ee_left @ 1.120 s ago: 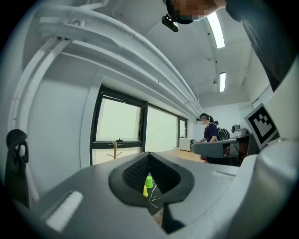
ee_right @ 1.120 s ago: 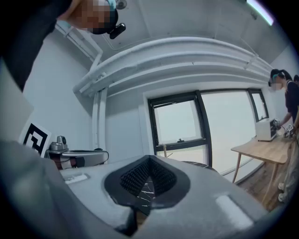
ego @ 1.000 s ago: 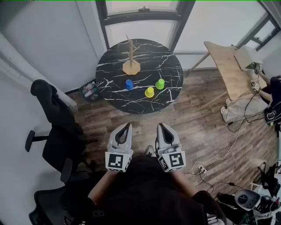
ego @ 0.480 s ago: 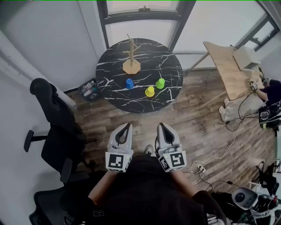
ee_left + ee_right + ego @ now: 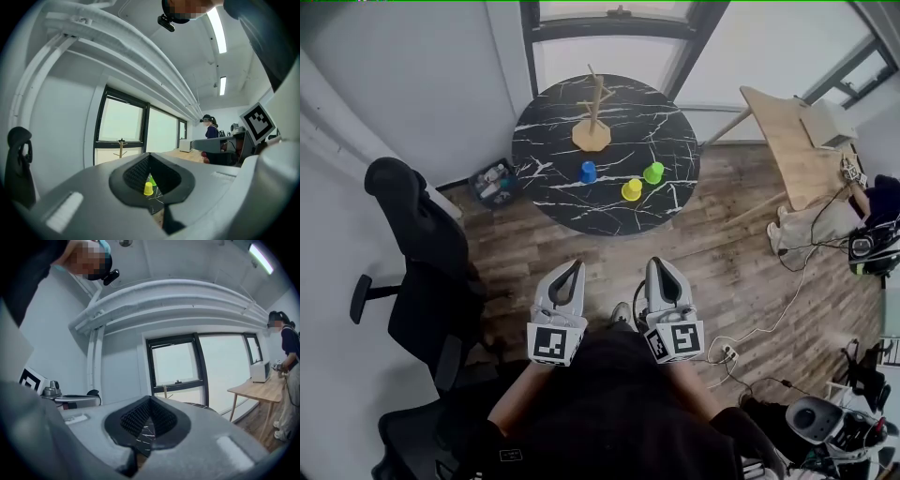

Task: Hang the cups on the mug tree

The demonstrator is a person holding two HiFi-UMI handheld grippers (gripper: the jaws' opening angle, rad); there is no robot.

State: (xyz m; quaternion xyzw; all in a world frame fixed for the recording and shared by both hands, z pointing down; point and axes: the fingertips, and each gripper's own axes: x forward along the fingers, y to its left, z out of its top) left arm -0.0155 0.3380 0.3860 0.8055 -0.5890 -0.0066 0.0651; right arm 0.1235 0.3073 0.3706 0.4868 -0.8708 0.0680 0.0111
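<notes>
A wooden mug tree stands bare at the back of a round black marble table. In front of it sit a blue cup, a yellow cup and a green cup, all upside down. My left gripper and right gripper are held close to the person's body, well short of the table, both shut with nothing between the jaws. Through the left gripper's jaws, the yellow cup shows far off, and the mug tree stands by the window.
A black office chair stands at the left. A crate of small items sits on the floor beside the table. A wooden desk and a seated person are at the right. Cables trail over the wood floor.
The view has shifted forward slightly: the table and cups sit a little lower and to the right in the head view. Both grippers stay shut and held as before.
</notes>
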